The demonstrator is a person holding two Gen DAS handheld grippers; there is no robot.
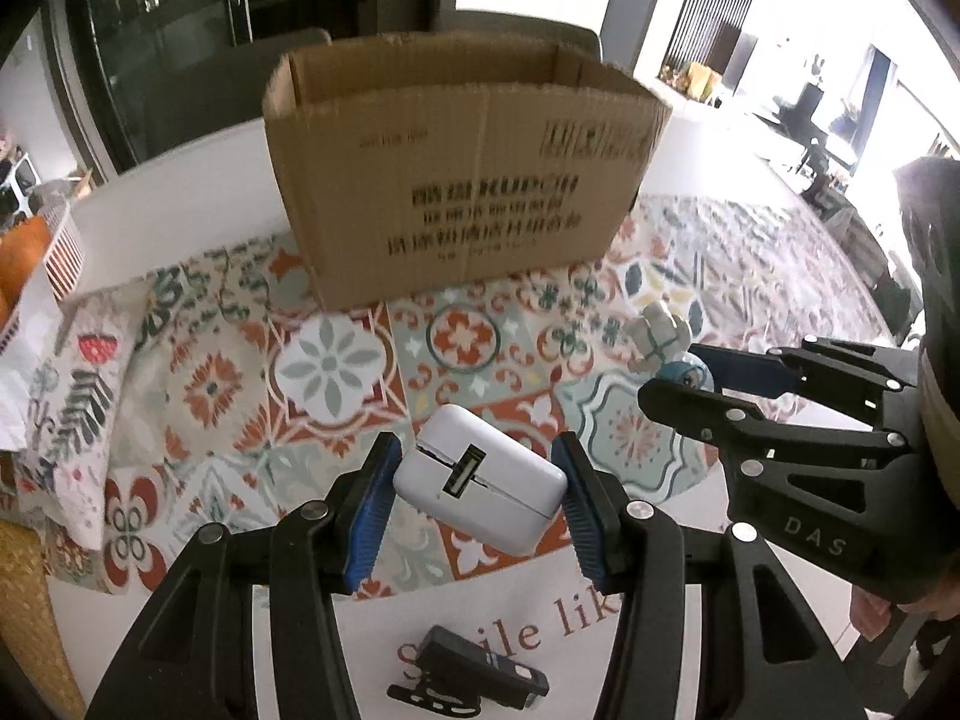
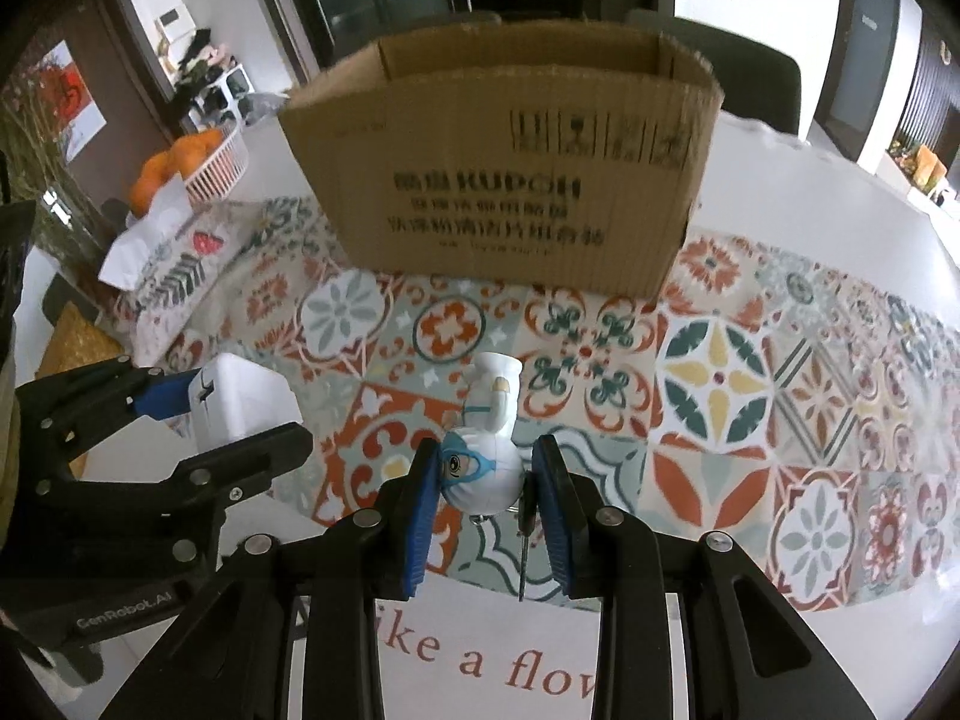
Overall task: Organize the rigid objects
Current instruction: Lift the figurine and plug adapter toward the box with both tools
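Observation:
My left gripper [image 1: 477, 489] is shut on a white charger block [image 1: 480, 477] with a cracked seam, held above the patterned cloth; it also shows in the right wrist view [image 2: 237, 402]. My right gripper [image 2: 483, 483] is shut on a small white and blue figurine [image 2: 486, 450], head toward the camera; the figurine also shows in the left wrist view [image 1: 666, 342]. An open cardboard box [image 1: 462, 180] stands upright ahead of both grippers, also in the right wrist view [image 2: 510, 180].
A black device with a bracket [image 1: 474, 681] lies on the white mat below the left gripper. A thin dark tool [image 2: 523, 546] lies under the right gripper. A white basket of oranges [image 2: 198, 165] and a patterned tissue box [image 2: 174, 264] stand at left.

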